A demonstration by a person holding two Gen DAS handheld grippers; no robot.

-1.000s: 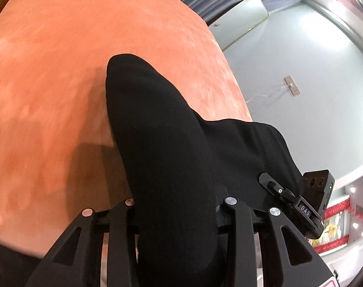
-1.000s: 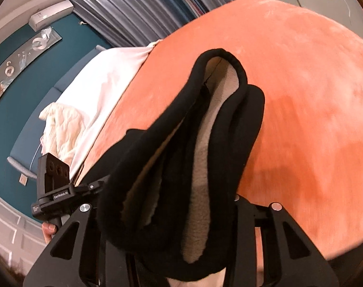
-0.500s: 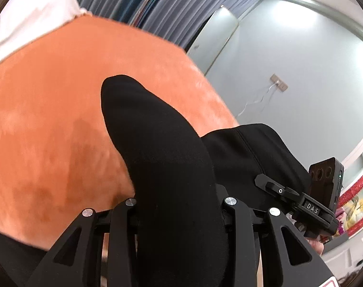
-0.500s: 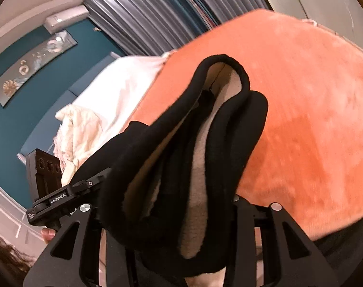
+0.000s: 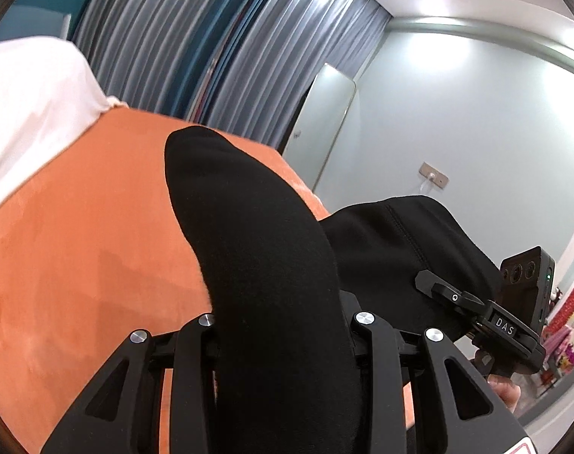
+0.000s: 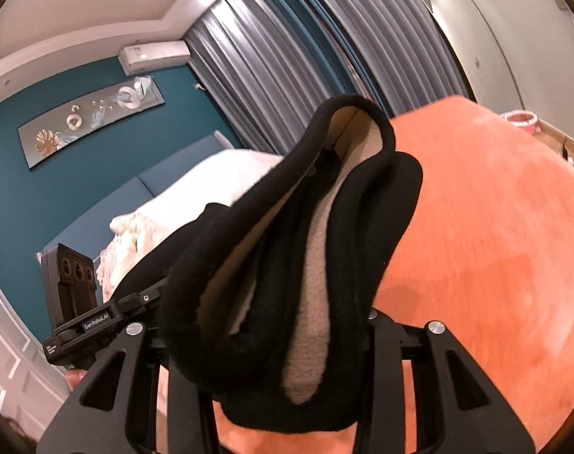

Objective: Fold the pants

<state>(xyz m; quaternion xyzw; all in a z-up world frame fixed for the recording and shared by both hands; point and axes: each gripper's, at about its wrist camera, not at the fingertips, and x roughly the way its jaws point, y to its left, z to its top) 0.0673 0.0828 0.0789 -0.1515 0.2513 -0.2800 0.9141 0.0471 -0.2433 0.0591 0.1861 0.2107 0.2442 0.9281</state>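
Observation:
The black pants (image 5: 260,265) are held up above an orange blanket (image 5: 79,227). My left gripper (image 5: 283,325) is shut on a thick black fold of them, which hides the fingertips. My right gripper (image 6: 287,325) is shut on the waistband end (image 6: 317,246), where the cream fleece lining (image 6: 313,295) shows inside the black cloth. The pants stretch between the two grippers. The right gripper also shows at the right of the left wrist view (image 5: 487,314), and the left gripper at the left of the right wrist view (image 6: 98,314).
The orange blanket (image 6: 495,246) covers the bed below. White bedding (image 5: 26,106) and a cream throw (image 6: 135,234) lie at the head end. Grey curtains (image 5: 211,45), a teal wall (image 6: 79,174) and a pink basket (image 6: 521,119) stand beyond.
Both grippers have lifted and tilted upward with the pants. The blanket has dropped lower in both views, and the curtains and walls have come into sight.

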